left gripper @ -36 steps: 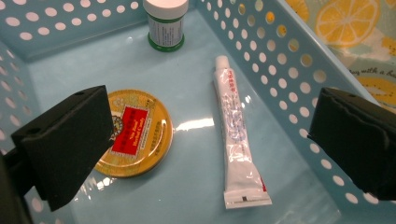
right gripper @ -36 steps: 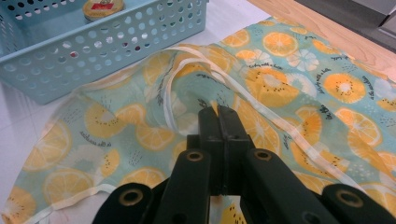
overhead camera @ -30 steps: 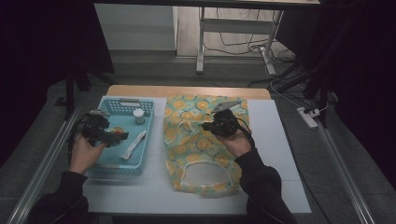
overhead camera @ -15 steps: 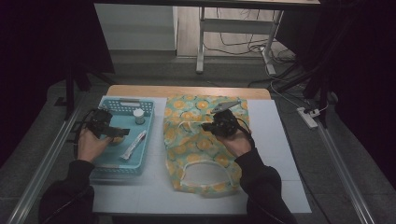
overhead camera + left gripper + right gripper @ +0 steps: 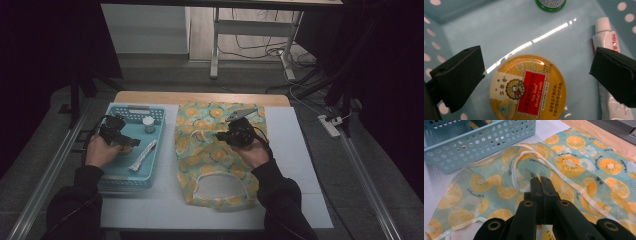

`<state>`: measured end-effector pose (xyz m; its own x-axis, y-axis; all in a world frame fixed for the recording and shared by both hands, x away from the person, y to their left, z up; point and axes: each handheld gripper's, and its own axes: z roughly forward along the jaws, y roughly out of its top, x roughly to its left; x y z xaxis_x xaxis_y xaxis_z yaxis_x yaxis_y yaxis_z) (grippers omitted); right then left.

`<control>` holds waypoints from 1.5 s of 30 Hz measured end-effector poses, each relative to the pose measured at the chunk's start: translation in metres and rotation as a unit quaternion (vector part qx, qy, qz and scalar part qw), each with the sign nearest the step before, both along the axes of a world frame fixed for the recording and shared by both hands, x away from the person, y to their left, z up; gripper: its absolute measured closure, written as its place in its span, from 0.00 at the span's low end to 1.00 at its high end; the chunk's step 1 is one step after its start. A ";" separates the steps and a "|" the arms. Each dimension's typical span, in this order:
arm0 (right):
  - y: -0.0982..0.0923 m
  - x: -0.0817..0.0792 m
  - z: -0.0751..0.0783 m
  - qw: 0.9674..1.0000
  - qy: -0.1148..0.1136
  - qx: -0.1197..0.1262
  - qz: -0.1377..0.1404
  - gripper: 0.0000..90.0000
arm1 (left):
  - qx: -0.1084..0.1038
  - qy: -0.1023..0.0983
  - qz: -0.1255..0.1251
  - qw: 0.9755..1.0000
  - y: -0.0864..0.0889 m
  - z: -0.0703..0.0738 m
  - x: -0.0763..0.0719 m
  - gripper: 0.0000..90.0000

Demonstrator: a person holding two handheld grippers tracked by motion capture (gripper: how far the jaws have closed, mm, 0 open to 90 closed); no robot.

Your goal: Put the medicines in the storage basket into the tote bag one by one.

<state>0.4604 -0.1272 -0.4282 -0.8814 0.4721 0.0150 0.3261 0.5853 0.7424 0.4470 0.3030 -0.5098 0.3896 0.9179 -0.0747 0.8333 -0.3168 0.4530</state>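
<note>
Inside the basket (image 5: 439, 15), left gripper (image 5: 537, 75) straddles tin (image 5: 527, 86).

A white-topped table (image 5: 305, 165) with a wooden far edge stands on a grey floor (image 5: 165, 75), metal rails running along both its sides. Beyond it are a pale cabinet (image 5: 145, 27) and a white metal frame (image 5: 250, 37), with cables and a power strip (image 5: 330, 125) lying at the right. The surroundings are dark.

In the left gripper view the green-rimmed bottle (image 5: 550, 3) is cut off by the top edge, and the tube (image 5: 607, 45) runs partly behind the left tool's jaw. The tin's (image 5: 528, 86) bottom is cropped.
</note>
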 end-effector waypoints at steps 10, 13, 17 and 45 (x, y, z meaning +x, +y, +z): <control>-0.001 0.000 0.001 1.000 0.000 0.002 0.001 1.00 | 0.016 0.056 -0.001 0.998 -0.004 -0.008 0.005 0.00; -0.001 0.000 0.001 1.000 0.000 0.002 0.001 1.00 | 0.017 0.067 0.008 0.998 -0.005 -0.008 0.005 0.01; -0.001 0.000 0.000 1.000 0.000 0.002 0.001 1.00 | 0.035 0.075 0.014 0.996 -0.006 -0.010 0.004 0.07; -0.004 0.001 0.001 1.000 -0.008 0.009 -0.005 1.00 | 0.000 0.048 0.024 0.999 -0.007 0.011 -0.007 0.23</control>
<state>0.4617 -0.1313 -0.4274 -0.8771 0.4802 0.0098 0.3201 0.5692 0.7573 0.4402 0.2963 -0.4989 0.3363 0.9354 -0.1093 0.8871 -0.2756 0.3703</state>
